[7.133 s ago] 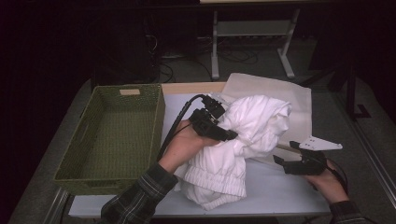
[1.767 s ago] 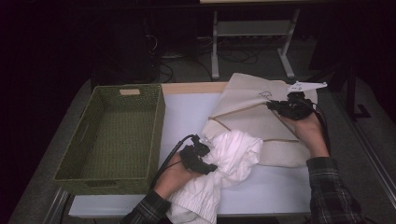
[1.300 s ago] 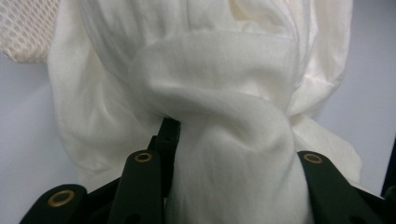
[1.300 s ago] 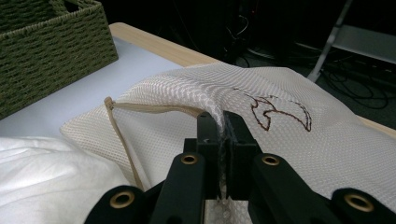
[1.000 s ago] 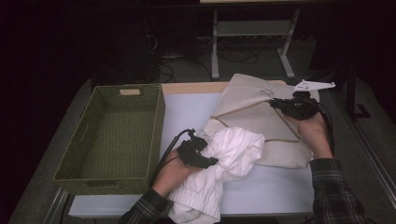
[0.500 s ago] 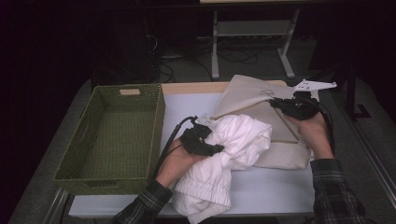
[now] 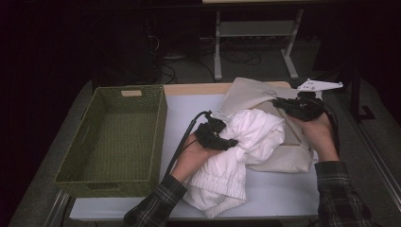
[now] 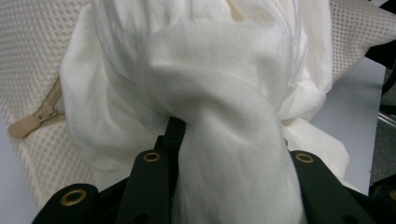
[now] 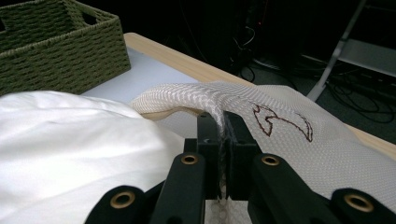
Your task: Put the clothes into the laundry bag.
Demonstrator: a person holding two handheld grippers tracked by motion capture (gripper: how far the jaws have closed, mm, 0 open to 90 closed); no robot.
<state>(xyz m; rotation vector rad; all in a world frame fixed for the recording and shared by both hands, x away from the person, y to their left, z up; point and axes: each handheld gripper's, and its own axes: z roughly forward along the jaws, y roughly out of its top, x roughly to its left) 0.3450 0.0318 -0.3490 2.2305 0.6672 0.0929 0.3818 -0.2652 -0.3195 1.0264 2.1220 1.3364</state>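
Your left claw (image 7: 218, 137) grips the white cloth (image 7: 246, 142) at the mesh bag (image 7: 250, 92). Your right claw (image 7: 295, 105) pinches the bag's edge.

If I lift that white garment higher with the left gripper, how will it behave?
The white garment will probably hang limp, since it already droops in folds past the left gripper. It looks light, and may slip, being bunched loosely between the jaws.

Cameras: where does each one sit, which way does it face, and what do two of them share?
High view: above the person's side, facing forward and down on table; both forearms, left tool, right tool.
Left gripper view: on left tool, along jaws clamping white garment.
Right gripper view: on right tool, along jaws pinching mesh bag edge.
Shared: garment, bag; basket in high and right.
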